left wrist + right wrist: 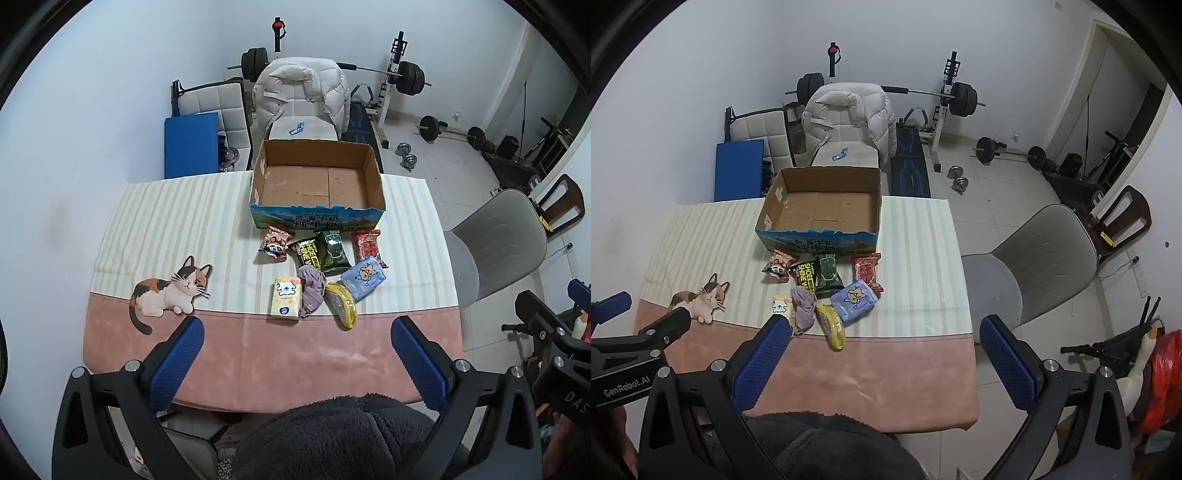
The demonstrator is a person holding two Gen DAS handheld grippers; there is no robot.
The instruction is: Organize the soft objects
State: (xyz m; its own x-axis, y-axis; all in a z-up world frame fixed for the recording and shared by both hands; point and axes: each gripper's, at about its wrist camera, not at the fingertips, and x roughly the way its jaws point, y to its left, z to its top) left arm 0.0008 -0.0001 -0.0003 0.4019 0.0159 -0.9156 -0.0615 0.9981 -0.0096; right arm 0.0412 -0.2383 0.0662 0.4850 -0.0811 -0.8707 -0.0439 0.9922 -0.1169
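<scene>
A table with a striped cream and pink cloth (155,229) holds an open brown cardboard box (317,177). Just in front of the box lie small soft packets (327,273), bunched close together. The left gripper (297,354) and the right gripper (882,350) hang over the near pink edge, jaws wide apart, holding nothing.

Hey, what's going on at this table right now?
A seated person holds two sets of tongs above the near edge of the table, the left tongs and right tongs both wide open and empty. Nothing has been picked up. A cluster of soft items, including snack packets, a yellow tissue pack, a mauve cloth and a blue tissue pack, lies in front of an empty cardboard box, apparently waiting to be sorted.
</scene>
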